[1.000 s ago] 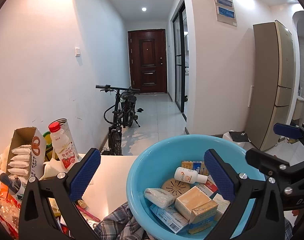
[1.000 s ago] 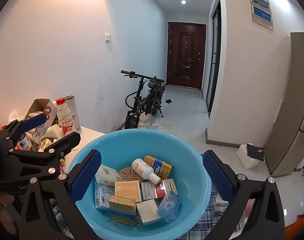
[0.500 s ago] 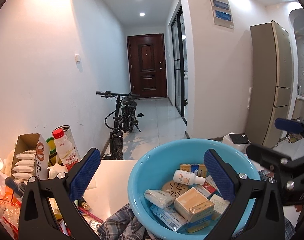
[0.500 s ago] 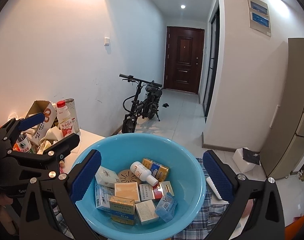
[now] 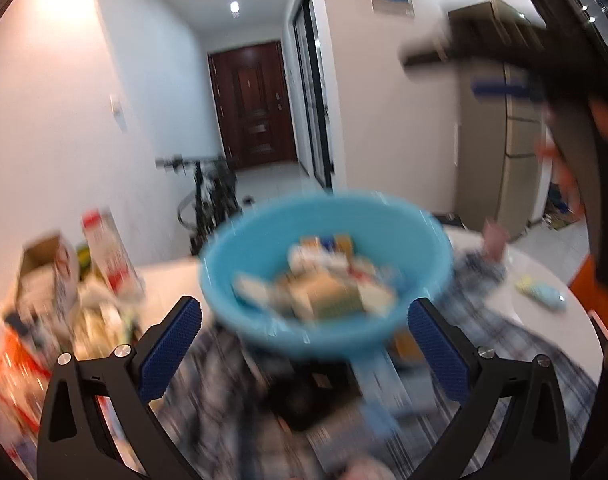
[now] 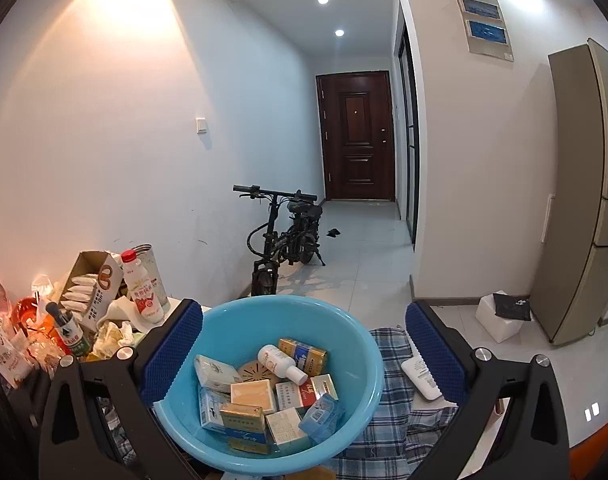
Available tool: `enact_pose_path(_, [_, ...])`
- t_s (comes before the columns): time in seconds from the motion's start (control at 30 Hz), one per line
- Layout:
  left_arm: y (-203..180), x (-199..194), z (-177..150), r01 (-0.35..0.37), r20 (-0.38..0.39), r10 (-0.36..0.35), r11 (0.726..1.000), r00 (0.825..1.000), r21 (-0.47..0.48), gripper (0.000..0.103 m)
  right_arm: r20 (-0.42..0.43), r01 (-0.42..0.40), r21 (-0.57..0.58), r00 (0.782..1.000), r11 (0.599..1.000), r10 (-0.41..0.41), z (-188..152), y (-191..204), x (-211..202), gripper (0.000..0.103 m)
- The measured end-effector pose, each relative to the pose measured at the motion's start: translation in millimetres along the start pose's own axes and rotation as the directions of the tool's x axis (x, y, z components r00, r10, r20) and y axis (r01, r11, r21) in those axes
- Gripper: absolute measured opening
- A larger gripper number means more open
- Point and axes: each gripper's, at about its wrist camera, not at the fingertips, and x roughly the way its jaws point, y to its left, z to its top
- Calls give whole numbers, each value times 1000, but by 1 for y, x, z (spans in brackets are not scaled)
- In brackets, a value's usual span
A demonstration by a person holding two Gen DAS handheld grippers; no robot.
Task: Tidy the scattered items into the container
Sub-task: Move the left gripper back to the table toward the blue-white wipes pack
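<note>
A light blue plastic basin (image 6: 240, 332) stands on a plaid cloth on the white table; it also shows, blurred, in the left wrist view (image 5: 264, 336). It holds several small boxes (image 6: 252, 396) and a white bottle (image 6: 282, 364). My right gripper (image 6: 300, 356) is open and empty, its pads on either side of the basin and above it. My left gripper (image 5: 304, 348) is open and empty, in front of the basin. The left wrist view is smeared by motion. The right gripper's body shows dark at its upper right (image 5: 544, 64).
A clutter of snack boxes, a milk bottle (image 6: 142, 292) and bags fills the table's left end. A white remote (image 6: 422, 376) lies on the plaid cloth (image 6: 388, 420) right of the basin. A small bicycle (image 6: 284, 240) stands in the hallway beyond. A tall fridge (image 6: 584, 200) stands right.
The left gripper has swung back and up fast, so the basin now sits farther off and the view is blurred. The right gripper has drawn back a little. Both stay open.
</note>
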Motion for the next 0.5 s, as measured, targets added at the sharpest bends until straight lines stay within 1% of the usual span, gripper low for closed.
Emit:
enact_pose_path(0.13, [-9, 17, -44, 38, -109, -47, 996, 993, -82, 103, 12, -34, -1, 999, 999, 34, 2, 2, -6, 103])
enact_pose_path(0.17, [-12, 23, -52, 36, -132, -48, 995, 990, -89, 103, 15, -38, -3, 999, 999, 38, 2, 3, -7, 103])
enact_pose_path(0.23, [-14, 37, -63, 11, -173, -27, 996, 985, -89, 103, 20, -45, -8, 999, 999, 46, 2, 6, -9, 103])
enact_pose_path(0.3, [-16, 45, -71, 7, -193, -25, 996, 981, -94, 103, 22, -49, -12, 999, 999, 50, 3, 8, -10, 103])
enact_pose_path(0.4, [-19, 52, -78, 18, -217, -41, 994, 975, -105, 103, 23, -49, -20, 999, 999, 49, 2, 12, -10, 103])
enact_pose_path(0.5, [-26, 56, -84, 0, -228, -16, 998, 973, -68, 103, 15, -44, -30, 999, 999, 44, 2, 14, -8, 103])
